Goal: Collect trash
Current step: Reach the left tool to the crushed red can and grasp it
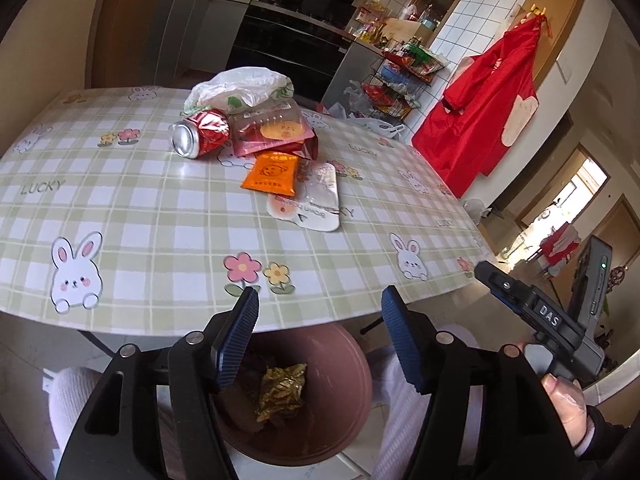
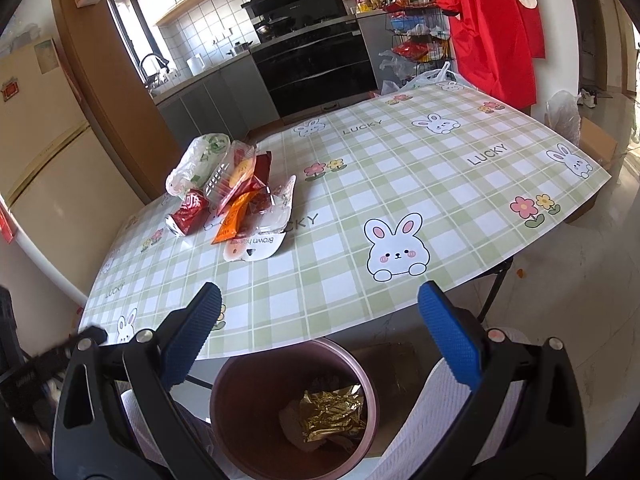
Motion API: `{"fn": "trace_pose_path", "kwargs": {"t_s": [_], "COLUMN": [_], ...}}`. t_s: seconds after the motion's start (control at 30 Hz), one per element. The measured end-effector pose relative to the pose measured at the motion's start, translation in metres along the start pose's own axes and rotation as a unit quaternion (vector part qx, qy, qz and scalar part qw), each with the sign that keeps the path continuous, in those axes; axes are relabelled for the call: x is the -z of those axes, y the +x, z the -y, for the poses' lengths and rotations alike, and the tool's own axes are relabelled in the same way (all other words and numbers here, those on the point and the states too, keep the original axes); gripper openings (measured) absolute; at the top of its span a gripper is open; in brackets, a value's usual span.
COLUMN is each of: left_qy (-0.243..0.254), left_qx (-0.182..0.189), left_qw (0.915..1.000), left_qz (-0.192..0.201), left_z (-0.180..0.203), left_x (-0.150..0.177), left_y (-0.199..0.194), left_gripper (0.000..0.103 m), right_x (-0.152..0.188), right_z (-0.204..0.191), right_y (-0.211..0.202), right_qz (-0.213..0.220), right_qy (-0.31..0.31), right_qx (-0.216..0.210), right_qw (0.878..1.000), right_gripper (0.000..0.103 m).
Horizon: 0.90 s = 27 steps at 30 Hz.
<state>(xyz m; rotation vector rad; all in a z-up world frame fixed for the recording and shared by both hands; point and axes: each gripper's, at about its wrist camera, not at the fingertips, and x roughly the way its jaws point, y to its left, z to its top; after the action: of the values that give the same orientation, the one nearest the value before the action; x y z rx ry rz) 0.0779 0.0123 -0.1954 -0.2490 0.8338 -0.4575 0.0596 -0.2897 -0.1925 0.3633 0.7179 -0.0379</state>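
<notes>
While both the left gripper point(image 1: 318, 336) and right gripper point(image 2: 320, 334) hang released and empty above the brown bin point(image 2: 294, 412) at lower frame, the trash pile point(image 1: 256, 140) sits on the table point(image 1: 160, 220) toward upper centre.

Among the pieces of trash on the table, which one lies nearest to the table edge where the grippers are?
The flat white plastic wrapper with "Brown" printed on it. The orange snack packet, crushed red can and white plastic bag all lie farther back.
</notes>
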Motion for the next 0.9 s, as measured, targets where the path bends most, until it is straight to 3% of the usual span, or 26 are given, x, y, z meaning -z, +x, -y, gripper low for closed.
{"fn": "trace_pose_path", "kwargs": {"t_s": [0.23,0.33,0.5,0.77,0.9], "left_qy": [-0.052,-0.078,-0.127,-0.228,-0.246], "left_qx": [-0.045,-0.082,-0.110,-0.162,-0.173], "left_qw": [0.9975,0.9934,0.9857,0.9601,0.9536], "left_qz": [0.017,0.021,0.008,0.000,0.008], "left_z": [-0.053,-0.076,-0.109,-0.154,-0.163], "left_x": [-0.067,-0.093,-0.127,-0.156,-0.166], "left_y": [0.026,0.047,0.094,0.159,0.171], "left_gripper": [0.063,0.063,0.063,0.063,0.063], "right_x": [-0.020,-0.030,-0.048,-0.069,-0.076], "right_z": [0.004,0.001,-0.011,-0.010,-0.008], "right_y": [0.030,0.051,0.083,0.121,0.134], "right_qz": [0.005,0.004,-0.006,-0.015,-0.007], "right_qy": [-0.005,-0.014,-0.046,-0.074,-0.091], "right_qx": [0.040,0.037,0.031,0.034,0.042], "right_qw": [0.999,0.999,0.998,0.997,0.995], "right_gripper": [0.097,0.097,0.097,0.097,0.097]}}
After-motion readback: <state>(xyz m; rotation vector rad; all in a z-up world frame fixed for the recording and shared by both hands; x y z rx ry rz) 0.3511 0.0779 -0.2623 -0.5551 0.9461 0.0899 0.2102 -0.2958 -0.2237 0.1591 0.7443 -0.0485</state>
